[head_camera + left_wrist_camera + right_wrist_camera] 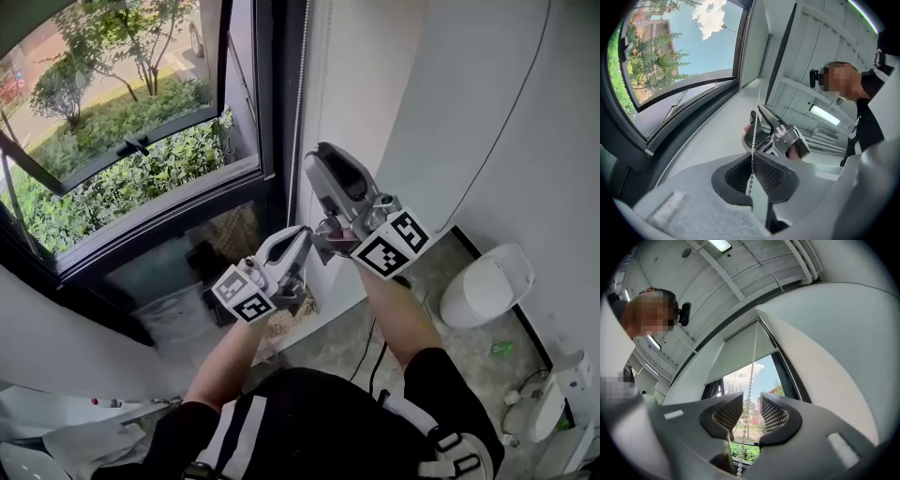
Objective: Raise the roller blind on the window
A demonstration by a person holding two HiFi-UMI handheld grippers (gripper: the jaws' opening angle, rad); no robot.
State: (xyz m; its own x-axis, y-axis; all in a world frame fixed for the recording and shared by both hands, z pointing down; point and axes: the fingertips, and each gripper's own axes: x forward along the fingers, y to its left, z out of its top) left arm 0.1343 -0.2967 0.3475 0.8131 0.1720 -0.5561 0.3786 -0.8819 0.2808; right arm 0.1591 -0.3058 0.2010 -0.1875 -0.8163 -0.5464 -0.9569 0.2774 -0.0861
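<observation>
Left gripper [751, 177]: clamped on the bead chain [753, 140], anchoring it.
Right gripper [749, 414]: jaws apart around the chain, higher up.
Advice: close squarely on the beads before pulling.

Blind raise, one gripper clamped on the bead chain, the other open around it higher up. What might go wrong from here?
1. The right gripper is open, the bead chain hanging loose between its jaws; closing off-centre might miss the chain.
2. Only the left gripper clamps the chain; releasing it before the right grips might let the roller blind sag back down.
</observation>
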